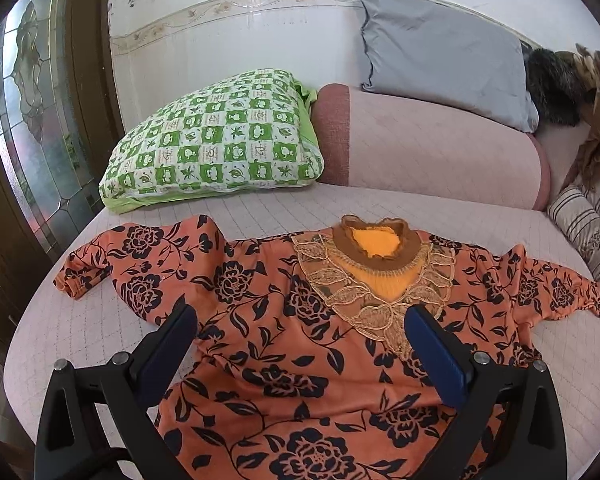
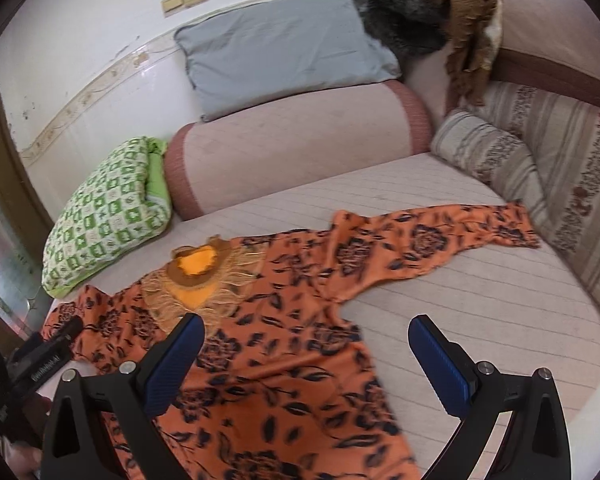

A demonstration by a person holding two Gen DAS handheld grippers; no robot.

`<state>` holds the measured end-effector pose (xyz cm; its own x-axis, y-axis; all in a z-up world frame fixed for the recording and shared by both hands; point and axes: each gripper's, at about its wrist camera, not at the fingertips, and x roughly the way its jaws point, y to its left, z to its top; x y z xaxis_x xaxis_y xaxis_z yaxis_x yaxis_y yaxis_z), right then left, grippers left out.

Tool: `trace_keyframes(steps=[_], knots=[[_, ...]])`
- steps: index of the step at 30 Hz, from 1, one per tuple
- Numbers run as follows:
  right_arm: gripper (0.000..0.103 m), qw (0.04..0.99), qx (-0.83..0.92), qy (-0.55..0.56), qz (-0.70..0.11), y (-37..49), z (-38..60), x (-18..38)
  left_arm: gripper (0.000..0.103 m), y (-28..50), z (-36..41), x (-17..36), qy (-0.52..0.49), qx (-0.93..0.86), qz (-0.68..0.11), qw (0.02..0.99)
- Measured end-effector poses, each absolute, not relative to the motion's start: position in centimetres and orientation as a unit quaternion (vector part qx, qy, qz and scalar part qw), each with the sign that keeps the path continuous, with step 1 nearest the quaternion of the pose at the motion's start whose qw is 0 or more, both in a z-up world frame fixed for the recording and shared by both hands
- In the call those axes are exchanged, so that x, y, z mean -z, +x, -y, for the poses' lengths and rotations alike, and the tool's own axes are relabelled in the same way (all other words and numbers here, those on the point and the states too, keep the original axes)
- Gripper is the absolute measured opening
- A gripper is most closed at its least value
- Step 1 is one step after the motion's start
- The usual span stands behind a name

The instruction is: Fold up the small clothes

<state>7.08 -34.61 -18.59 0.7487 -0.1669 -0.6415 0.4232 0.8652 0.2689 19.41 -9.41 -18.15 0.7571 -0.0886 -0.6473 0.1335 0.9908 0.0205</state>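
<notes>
An orange blouse with a dark flower print (image 1: 284, 360) lies flat and face up on the pink bed, sleeves spread out to both sides, its lace collar (image 1: 374, 276) toward the cushions. My left gripper (image 1: 302, 316) hovers open above the blouse's chest, nothing between its blue pads. In the right wrist view the same blouse (image 2: 284, 344) fills the lower left, its right sleeve (image 2: 452, 236) stretching toward the striped cushion. My right gripper (image 2: 306, 326) is open over the blouse's right side by the armpit. The left gripper's body (image 2: 40, 356) shows at the far left edge.
A green checked pillow (image 1: 216, 140), a pink bolster (image 1: 432, 140) and a grey pillow (image 1: 444, 52) line the back of the bed (image 1: 80, 340). Striped cushions (image 2: 496, 160) and a brown cloth (image 2: 472, 20) lie at the right. A glazed door (image 1: 32, 120) stands left.
</notes>
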Motion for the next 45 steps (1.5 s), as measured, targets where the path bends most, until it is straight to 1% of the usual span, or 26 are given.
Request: trace_keyframes(steps=[12, 15, 18, 20, 22, 23, 25, 27, 29, 32, 36, 38, 41, 42, 43, 44, 45], knots=[[0.103, 0.916, 0.122, 0.198, -0.326, 12.6, 29.7, 20.0, 0.103, 22.0, 7.0, 20.4, 0.028, 0.047, -0.363, 0.930], [0.103, 0.915, 0.116, 0.198, -0.332, 13.5, 29.4, 20.8, 0.103, 22.5, 6.8, 21.3, 0.031, 0.050, -0.365, 0.929], [0.103, 0.913, 0.106, 0.204, -0.336, 14.3, 30.4, 21.5, 0.103, 23.5, 6.5, 23.0, 0.034, 0.060, -0.384, 0.921], [0.103, 0.910, 0.103, 0.219, -0.337, 14.6, 32.7, 22.2, 0.103, 24.3, 6.3, 24.1, 0.039, 0.055, -0.399, 0.914], [0.103, 0.902, 0.120, 0.237, -0.342, 14.6, 36.4, 23.2, 0.103, 24.9, 6.0, 24.7, 0.035, 0.053, -0.408, 0.911], [0.103, 0.893, 0.132, 0.263, -0.341, 14.4, 39.3, 24.2, 0.103, 25.0, 5.7, 24.9, 0.029, 0.052, -0.407, 0.911], [0.103, 0.869, 0.147, 0.329, -0.338, 13.7, 44.6, 26.2, 0.103, 25.3, 5.7, 25.0, 0.018, 0.054, -0.402, 0.914], [0.103, 0.828, 0.173, 0.419, -0.330, 12.6, 50.6, 29.0, 0.103, 25.7, 6.0, 25.2, 0.015, 0.059, -0.402, 0.914], [0.103, 0.786, 0.195, 0.502, -0.305, 11.1, 56.0, 31.8, 0.103, 26.0, 6.9, 25.7, 0.020, 0.066, -0.402, 0.913], [0.103, 0.743, 0.206, 0.579, -0.265, 9.6, 61.2, 34.5, 0.103, 26.4, 8.4, 26.4, 0.042, 0.075, -0.398, 0.913], [0.102, 0.702, 0.224, 0.641, -0.214, 9.1, 65.4, 37.2, 0.103, 26.5, 10.2, 27.1, 0.079, 0.088, -0.391, 0.913], [0.102, 0.707, 0.230, 0.638, -0.203, 9.9, 66.6, 37.0, 0.103, 26.4, 10.9, 27.4, 0.097, 0.091, -0.384, 0.914], [0.102, 0.710, 0.243, 0.627, -0.210, 12.4, 68.1, 37.3, 0.103, 26.5, 11.5, 27.8, 0.115, 0.093, -0.377, 0.914], [0.102, 0.712, 0.249, 0.623, -0.207, 12.9, 68.6, 37.1, 0.103, 26.5, 11.7, 28.0, 0.120, 0.092, -0.376, 0.914], [0.098, 0.716, 0.256, 0.618, -0.201, 13.3, 69.0, 37.0, 0.103, 26.6, 11.8, 28.2, 0.125, 0.091, -0.378, 0.913], [0.086, 0.718, 0.272, 0.609, -0.197, 13.7, 69.6, 37.0, 0.103, 26.7, 11.8, 28.3, 0.127, 0.090, -0.380, 0.912], [0.071, 0.719, 0.286, 0.603, -0.193, 13.8, 70.1, 37.3, 0.103, 26.8, 11.8, 28.4, 0.127, 0.090, -0.383, 0.911]])
